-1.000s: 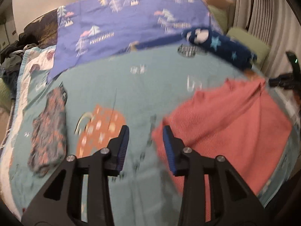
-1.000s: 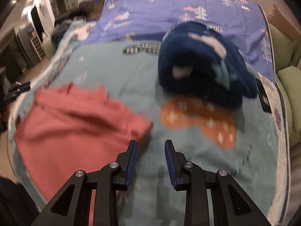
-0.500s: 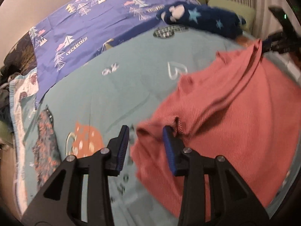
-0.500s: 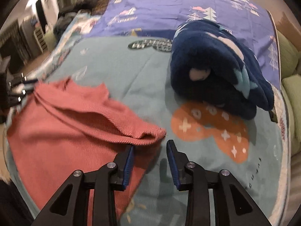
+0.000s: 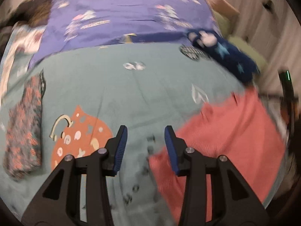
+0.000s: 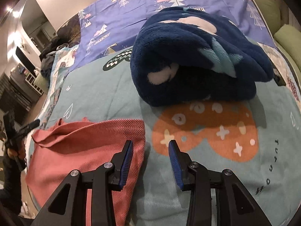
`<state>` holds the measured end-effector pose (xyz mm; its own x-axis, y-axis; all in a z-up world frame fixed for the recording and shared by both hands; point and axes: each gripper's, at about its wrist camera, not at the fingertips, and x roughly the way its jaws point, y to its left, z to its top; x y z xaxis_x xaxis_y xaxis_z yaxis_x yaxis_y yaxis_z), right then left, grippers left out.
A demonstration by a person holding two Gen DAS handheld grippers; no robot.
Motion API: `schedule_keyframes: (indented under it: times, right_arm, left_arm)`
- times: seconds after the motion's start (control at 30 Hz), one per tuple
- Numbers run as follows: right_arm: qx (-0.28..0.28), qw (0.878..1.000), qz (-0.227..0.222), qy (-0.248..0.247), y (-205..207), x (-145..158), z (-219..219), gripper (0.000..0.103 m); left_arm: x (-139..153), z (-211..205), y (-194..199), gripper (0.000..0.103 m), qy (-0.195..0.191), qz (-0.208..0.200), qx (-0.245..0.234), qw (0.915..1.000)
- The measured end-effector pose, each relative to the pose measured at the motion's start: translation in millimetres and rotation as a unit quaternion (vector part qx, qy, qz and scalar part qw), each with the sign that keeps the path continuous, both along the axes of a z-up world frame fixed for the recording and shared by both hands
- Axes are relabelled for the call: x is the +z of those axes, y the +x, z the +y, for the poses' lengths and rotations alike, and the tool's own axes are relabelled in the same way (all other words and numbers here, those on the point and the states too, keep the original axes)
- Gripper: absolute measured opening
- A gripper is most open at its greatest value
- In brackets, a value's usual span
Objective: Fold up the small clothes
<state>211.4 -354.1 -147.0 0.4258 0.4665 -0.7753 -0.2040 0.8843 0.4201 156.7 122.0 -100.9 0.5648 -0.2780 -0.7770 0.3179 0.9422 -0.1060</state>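
On the bed's teal blanket [image 6: 97,86], coral knit garment [image 6: 79,146] lying flat and released, left fingers [image 5: 144,148] widening, right fingers [image 6: 150,162] parted, both empty; next, regrip an edge to fold.

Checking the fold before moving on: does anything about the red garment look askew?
Yes. The red knit garment lies unevenly: its far edge is bunched into a ridge with one corner sticking up, rather than flat on the teal blanket. Nothing looks damaged.
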Motion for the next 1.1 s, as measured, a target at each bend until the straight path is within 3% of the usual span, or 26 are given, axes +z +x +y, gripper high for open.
schedule_keyframes:
  times: [0.1,0.3,0.43,0.5,0.57,0.63,0.7,0.8,0.97,1.1]
  right_arm:
    - [0.001,1.0,-0.002,0.001,-1.8,2.5,1.4,0.04]
    - [0.026,1.0,-0.012,-0.007,-7.8,7.7,13.2,0.044]
    - [0.045,0.998,-0.011,-0.035,-8.9,5.9,27.2,0.046]
    - [0.048,0.998,-0.008,-0.038,-8.2,4.0,30.1,0.047]
    - [0.049,0.998,-0.007,-0.039,-5.7,2.3,31.9,0.047]
    - [0.043,0.998,-0.006,-0.038,-3.6,0.5,29.4,0.048]
    - [0.035,0.999,-0.001,-0.031,-0.2,-1.5,27.2,0.049]
    - [0.025,1.0,0.005,-0.012,1.3,-3.0,20.7,0.049]
    - [0.02,1.0,0.01,0.01,2.0,-7.5,13.9,0.05]
    - [0.015,0.998,0.023,0.057,9.9,-13.6,10.8,0.051]
  left_arm:
    - [4.0,-12.8,-20.0,0.043,0.054,-0.018,-0.047,0.9972]
    - [9.6,-19.3,-38.9,0.043,0.083,-0.025,-0.088,0.9924]
    - [-3.0,-37.5,-29.4,0.043,0.126,-0.018,-0.108,0.986]
    - [-2.9,-50.0,-24.7,0.043,0.138,-0.034,-0.116,0.983]
    - [6.5,-54.1,-16.6,0.043,0.111,-0.059,-0.112,0.9857]
    - [16.3,-46.8,0.8,0.046,0.055,-0.073,-0.079,0.9926]
    - [14.8,-27.2,29.1,0.051,0.001,-0.049,-0.008,0.9988]
    - [2.6,-2.7,48.3,0.051,-0.036,-0.015,0.051,0.9979]
    - [-12.5,-0.5,34.4,0.053,-0.065,0.028,0.0,0.9975]
    - [-26.0,-8.7,29.9,0.054,-0.079,0.061,-0.018,0.9948]
